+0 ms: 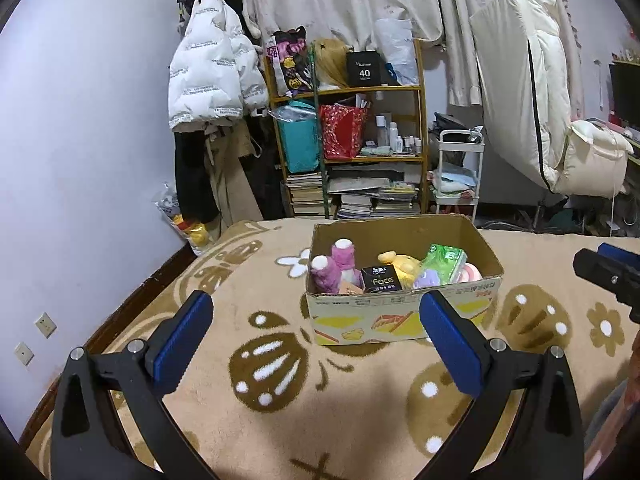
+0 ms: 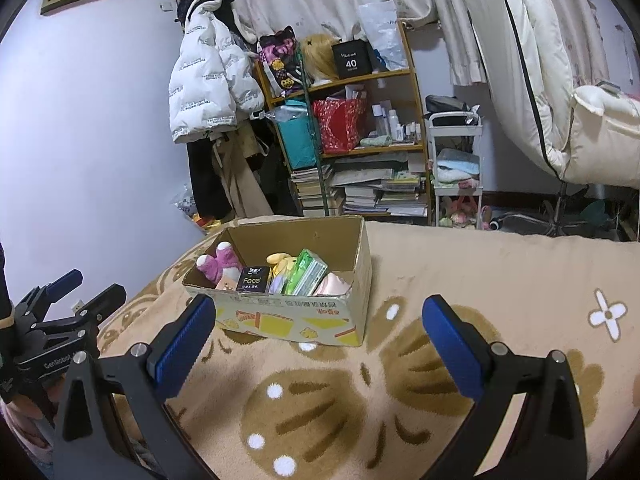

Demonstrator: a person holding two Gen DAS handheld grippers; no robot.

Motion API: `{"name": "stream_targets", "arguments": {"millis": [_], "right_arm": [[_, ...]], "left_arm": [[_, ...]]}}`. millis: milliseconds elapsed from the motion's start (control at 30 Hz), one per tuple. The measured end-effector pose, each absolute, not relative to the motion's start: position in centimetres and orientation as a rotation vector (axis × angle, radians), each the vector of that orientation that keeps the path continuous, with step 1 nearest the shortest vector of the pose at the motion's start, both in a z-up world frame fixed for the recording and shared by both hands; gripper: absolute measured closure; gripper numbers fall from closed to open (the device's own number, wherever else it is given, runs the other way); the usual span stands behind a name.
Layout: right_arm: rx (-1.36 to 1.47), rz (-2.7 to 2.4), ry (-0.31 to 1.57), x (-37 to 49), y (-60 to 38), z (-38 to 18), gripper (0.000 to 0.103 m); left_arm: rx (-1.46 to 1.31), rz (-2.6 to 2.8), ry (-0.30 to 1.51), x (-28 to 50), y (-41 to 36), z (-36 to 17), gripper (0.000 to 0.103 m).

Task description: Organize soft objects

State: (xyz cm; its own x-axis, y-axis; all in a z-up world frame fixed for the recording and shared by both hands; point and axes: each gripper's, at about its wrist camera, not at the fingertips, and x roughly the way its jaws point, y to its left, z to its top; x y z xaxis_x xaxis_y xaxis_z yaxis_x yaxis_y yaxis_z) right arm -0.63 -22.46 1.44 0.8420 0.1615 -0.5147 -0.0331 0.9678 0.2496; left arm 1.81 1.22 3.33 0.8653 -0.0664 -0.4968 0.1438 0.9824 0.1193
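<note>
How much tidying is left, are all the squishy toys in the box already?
Looks nearly done: the cardboard box holds the pink plush, yellow plush and green tissue pack. The left claw and right claw are open and empty. No loose toys show on the blanket.

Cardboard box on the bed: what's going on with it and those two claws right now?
Left gripper open, empty. Right gripper open, empty. Cardboard box on blanket, already holding plush toys and tissue packs. Nothing blocking.
</note>
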Motion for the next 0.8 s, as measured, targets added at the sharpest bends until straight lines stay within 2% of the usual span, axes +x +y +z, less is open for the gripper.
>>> {"name": "stream_targets", "arguments": {"millis": [800], "right_arm": [[0.226,0.094,0.565,-0.42,-22.54,1.21,0.0]], "left_arm": [[0.16,-0.127,0.527,1.92,0.91,2.91,0.001]]}}
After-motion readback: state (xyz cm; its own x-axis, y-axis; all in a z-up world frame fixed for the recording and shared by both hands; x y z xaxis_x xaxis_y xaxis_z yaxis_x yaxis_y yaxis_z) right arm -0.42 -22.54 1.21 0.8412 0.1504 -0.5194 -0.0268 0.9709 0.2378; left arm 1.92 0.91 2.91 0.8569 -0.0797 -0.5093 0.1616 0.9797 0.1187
